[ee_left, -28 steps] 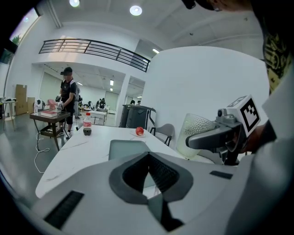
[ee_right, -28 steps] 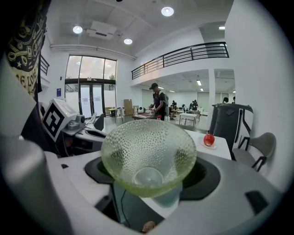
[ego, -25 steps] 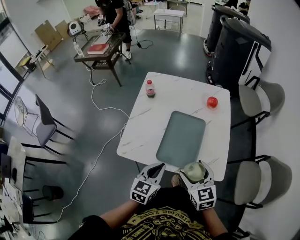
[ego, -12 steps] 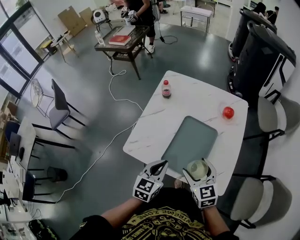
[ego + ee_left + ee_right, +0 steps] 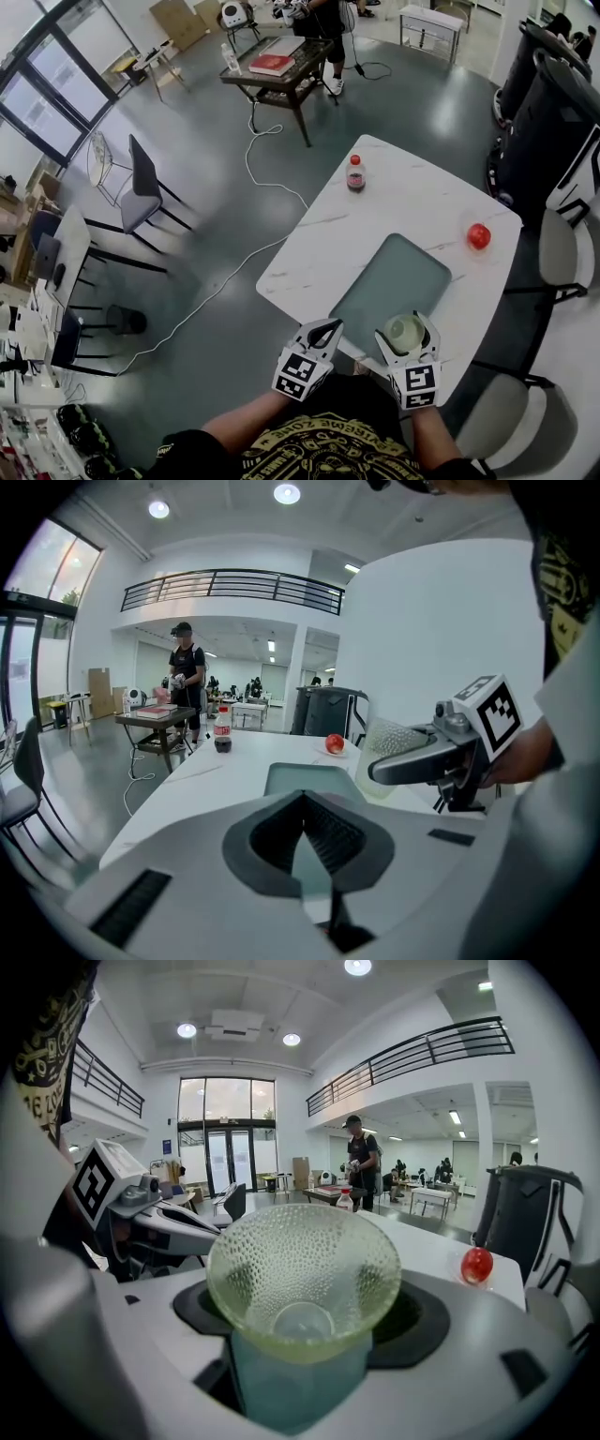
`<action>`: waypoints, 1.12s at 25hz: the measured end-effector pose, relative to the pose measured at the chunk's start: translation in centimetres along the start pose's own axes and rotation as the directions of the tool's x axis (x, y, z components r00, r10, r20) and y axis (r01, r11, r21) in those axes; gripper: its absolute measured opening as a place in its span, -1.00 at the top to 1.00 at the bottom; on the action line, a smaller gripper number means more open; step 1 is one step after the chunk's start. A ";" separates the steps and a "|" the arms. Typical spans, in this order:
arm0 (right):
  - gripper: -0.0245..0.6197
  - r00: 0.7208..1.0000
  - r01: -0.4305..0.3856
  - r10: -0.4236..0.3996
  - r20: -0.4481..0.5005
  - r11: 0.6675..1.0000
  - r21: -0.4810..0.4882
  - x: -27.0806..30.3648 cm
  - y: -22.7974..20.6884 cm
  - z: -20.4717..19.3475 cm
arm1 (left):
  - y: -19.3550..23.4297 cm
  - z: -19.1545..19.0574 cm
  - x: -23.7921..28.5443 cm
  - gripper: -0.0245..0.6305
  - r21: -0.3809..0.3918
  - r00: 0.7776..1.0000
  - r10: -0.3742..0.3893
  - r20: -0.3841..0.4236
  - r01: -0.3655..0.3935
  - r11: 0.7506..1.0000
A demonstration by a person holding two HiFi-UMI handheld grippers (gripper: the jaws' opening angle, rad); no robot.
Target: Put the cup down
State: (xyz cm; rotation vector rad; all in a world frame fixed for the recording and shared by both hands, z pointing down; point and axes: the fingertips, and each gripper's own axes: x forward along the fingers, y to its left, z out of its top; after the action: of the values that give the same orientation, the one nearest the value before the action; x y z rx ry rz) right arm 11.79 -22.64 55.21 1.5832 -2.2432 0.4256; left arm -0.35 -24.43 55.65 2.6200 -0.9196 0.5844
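White marble bench in the head view: the right gripper is clamped round a pale green dimpled cup, upright, at the near edge of the grey-green mat. The left gripper sits just left of that mat's near corner. Over to the left gripper view: its jaws meet with nothing between them, and the cup shows to the right of the mat. Right gripper view: the cup sits squarely between the jaws, gripped low, mouth towards the camera.
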 end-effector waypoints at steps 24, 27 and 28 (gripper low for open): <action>-0.28 0.987 -0.088 0.079 -0.139 0.994 -0.062 6.4 -3.6 -6.2 | 0.7 -3.0 1.5 0.90 -0.066 0.988 0.132 -0.084 -0.138 0.988; -0.28 0.986 -0.090 0.078 -0.149 0.993 -0.074 7.0 -3.8 -6.9 | 0.7 -3.6 1.7 0.90 -0.071 0.986 0.135 -0.102 -0.143 0.987; -0.28 0.986 -0.090 0.078 -0.149 0.993 -0.077 7.3 -3.8 -7.1 | 0.6 -3.7 1.7 0.90 -0.071 0.985 0.135 -0.108 -0.143 0.987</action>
State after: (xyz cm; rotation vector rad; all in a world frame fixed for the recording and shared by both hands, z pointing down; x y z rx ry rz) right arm 14.01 -26.83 64.93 1.3741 -2.1922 0.4494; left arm -0.54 -24.24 59.79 2.4461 -1.0767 0.6964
